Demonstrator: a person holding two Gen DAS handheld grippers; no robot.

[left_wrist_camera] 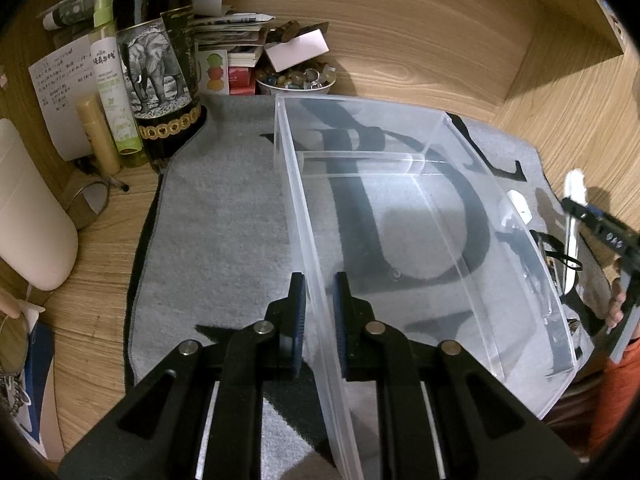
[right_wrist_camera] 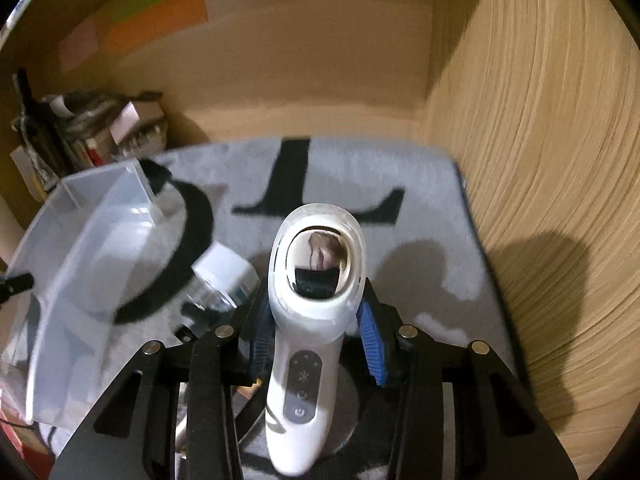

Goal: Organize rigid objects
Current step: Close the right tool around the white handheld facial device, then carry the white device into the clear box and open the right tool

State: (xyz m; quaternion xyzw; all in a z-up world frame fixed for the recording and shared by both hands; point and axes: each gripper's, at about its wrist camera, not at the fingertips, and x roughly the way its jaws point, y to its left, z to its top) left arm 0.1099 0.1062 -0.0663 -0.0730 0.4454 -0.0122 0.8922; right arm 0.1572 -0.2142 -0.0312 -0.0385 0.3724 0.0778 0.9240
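The white handheld device (right_wrist_camera: 316, 308), with an oval mirror-like head and buttons down its handle, is being pinched at the neck by the right tongs (right_wrist_camera: 316, 344), which are holding it above the grey mat (right_wrist_camera: 420, 208) just right of the clear plastic bin (left_wrist_camera: 420, 208). The left tongs (left_wrist_camera: 320, 316) are straddling the bin's near wall, one pad on each side, though whether they are touching it is unclear. A small clear jar (right_wrist_camera: 224, 280) is lying on the mat between bin and device, and a dark bottle (left_wrist_camera: 160, 64) is standing on the wooden counter (left_wrist_camera: 400, 32) beyond.
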